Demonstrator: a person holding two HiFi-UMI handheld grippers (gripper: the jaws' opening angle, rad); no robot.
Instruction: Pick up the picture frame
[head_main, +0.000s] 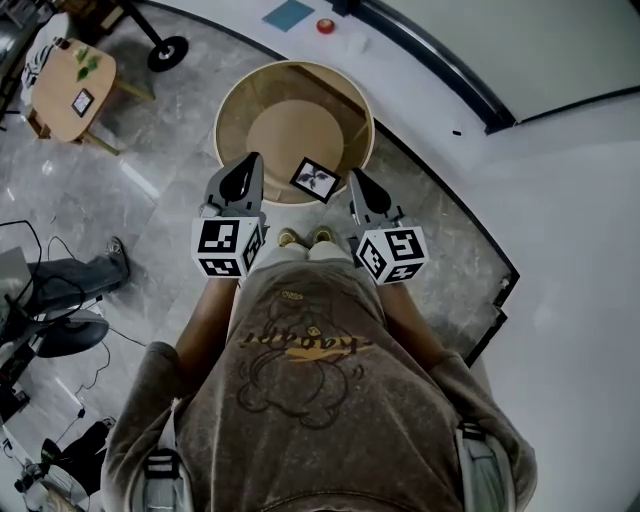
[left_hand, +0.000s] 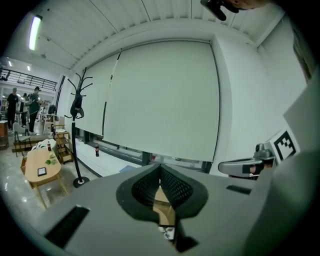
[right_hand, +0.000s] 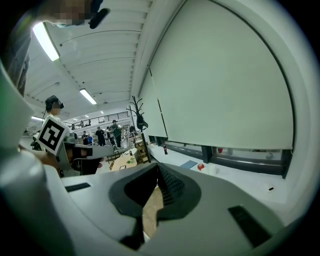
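Observation:
A small black picture frame (head_main: 316, 180) with a white mat and a plant print lies flat on the near edge of a round wooden table (head_main: 262, 108). My left gripper (head_main: 256, 162) hovers just left of the frame, over the table's near rim, jaws together with nothing between them. My right gripper (head_main: 353, 178) hangs just right of the frame, also shut and empty. In the left gripper view the closed gripper (left_hand: 160, 170) has the frame (left_hand: 168, 233) showing low down under the tips. The right gripper view shows that gripper (right_hand: 158, 171) with its jaws closed over bare table wood.
The person's shoes (head_main: 305, 238) stand right at the table's near edge. A low wooden side table (head_main: 70, 85) and a coat stand base (head_main: 167, 52) are at the far left. A fan and cables (head_main: 55, 330) lie on the left floor. A raised white platform (head_main: 560, 250) curves round the right side.

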